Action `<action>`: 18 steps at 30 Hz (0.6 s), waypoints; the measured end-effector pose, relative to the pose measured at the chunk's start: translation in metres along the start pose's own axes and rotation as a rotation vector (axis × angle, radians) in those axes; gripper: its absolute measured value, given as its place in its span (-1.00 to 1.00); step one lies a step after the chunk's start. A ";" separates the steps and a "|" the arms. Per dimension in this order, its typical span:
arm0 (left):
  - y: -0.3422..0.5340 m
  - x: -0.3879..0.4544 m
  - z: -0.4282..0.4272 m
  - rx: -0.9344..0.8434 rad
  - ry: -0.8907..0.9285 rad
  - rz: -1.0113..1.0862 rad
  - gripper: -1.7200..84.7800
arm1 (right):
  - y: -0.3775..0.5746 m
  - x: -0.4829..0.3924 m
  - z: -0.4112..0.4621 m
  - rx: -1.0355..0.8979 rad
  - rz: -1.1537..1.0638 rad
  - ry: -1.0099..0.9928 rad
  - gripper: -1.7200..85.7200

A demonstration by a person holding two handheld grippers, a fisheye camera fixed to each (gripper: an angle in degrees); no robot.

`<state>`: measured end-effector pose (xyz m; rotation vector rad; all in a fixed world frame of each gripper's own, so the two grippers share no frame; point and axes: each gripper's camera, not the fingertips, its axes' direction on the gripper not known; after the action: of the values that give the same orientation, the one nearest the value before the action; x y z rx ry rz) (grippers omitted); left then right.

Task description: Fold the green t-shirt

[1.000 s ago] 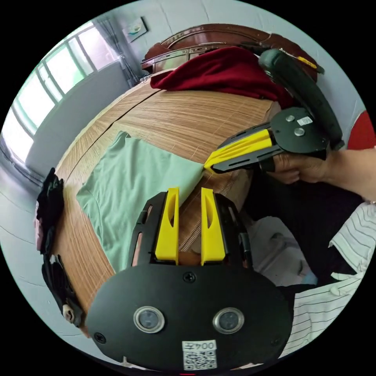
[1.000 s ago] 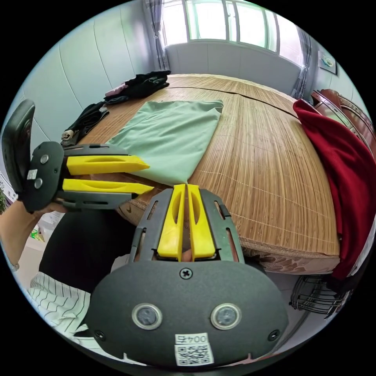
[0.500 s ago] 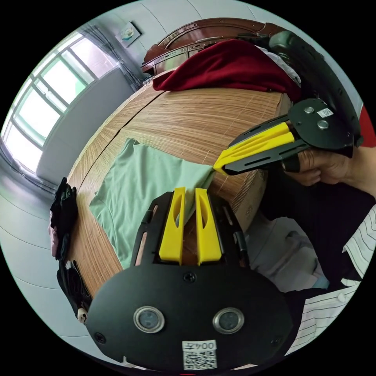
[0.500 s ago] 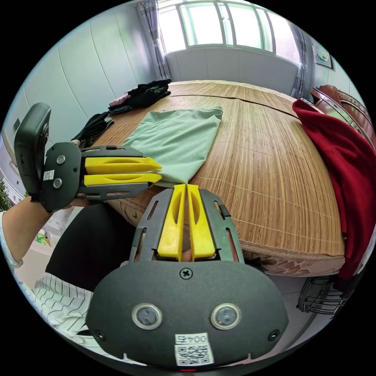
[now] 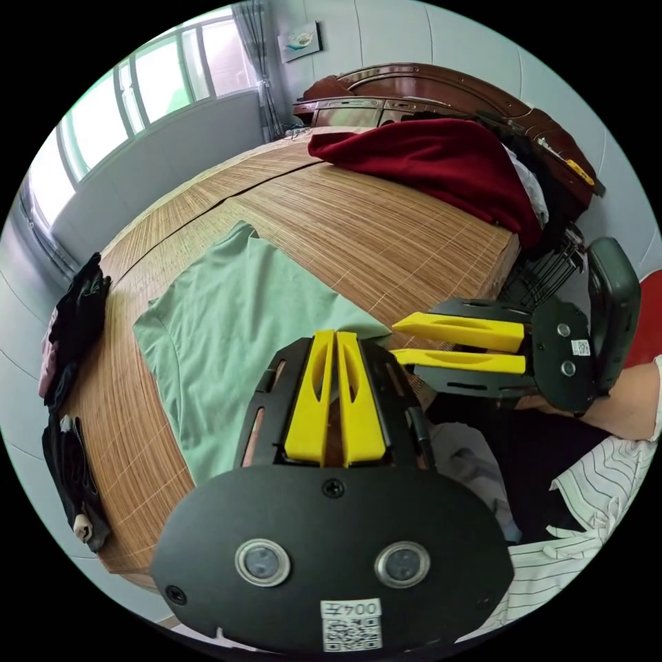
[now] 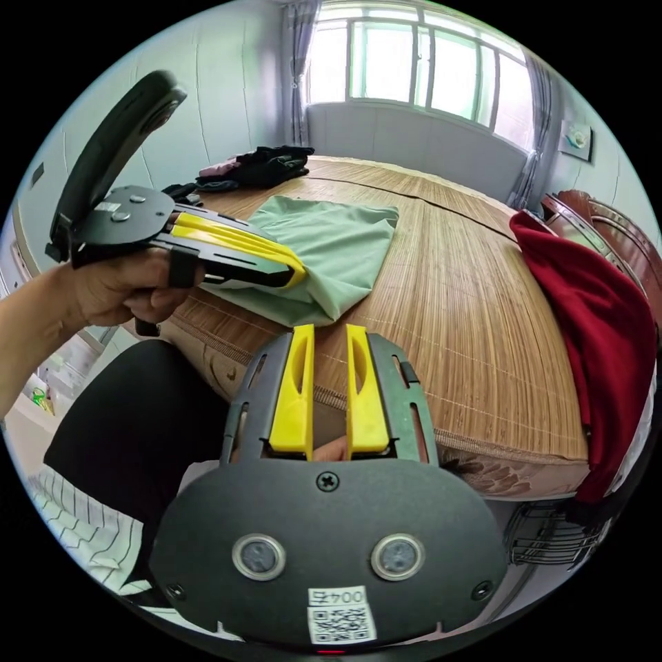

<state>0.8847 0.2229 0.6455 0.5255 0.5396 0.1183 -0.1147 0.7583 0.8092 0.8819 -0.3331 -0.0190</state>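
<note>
The green t-shirt (image 5: 227,324) (image 6: 331,234) lies folded lengthwise on the bamboo mat of the bed, its near end by the bed's edge. In the left gripper view, my left gripper (image 5: 336,336) is shut, with the shirt's near hem at its tips. The right gripper view shows this left gripper (image 6: 298,270) held in a hand, its tip pinching the near edge of the shirt. My right gripper (image 6: 329,329) stands open just short of the shirt's near corner, nothing between its jaws. It also appears open in the left gripper view (image 5: 394,339), beside that corner.
The bamboo mat (image 5: 386,227) (image 6: 448,289) covers the bed. A dark red garment (image 5: 441,152) (image 6: 600,303) lies along the headboard side. Dark clothes (image 5: 76,310) (image 6: 265,162) sit at the far edge near the wall. A wire basket (image 6: 552,538) stands on the floor beside the bed.
My right gripper has let go of the shirt's near corner, opened and drawn back. My left gripper has shut on the near hem.
</note>
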 end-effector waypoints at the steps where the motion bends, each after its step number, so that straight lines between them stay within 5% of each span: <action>1: 0.000 -0.001 0.000 -0.001 -0.001 0.001 -0.95 | -0.003 -0.008 0.003 0.005 -0.009 0.029 -0.78; 13: 0.016 -0.031 -0.011 0.032 0.094 0.006 -0.95 | -0.012 -0.054 0.035 -0.035 -0.094 0.262 -0.82; 18: 0.058 -0.106 -0.020 0.080 -0.011 -0.285 -0.96 | -0.003 -0.057 0.044 -0.042 -0.107 0.272 -0.85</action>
<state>0.7855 0.2563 0.7092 0.5210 0.6052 -0.1782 -0.1810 0.7317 0.8169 0.8477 -0.0308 -0.0047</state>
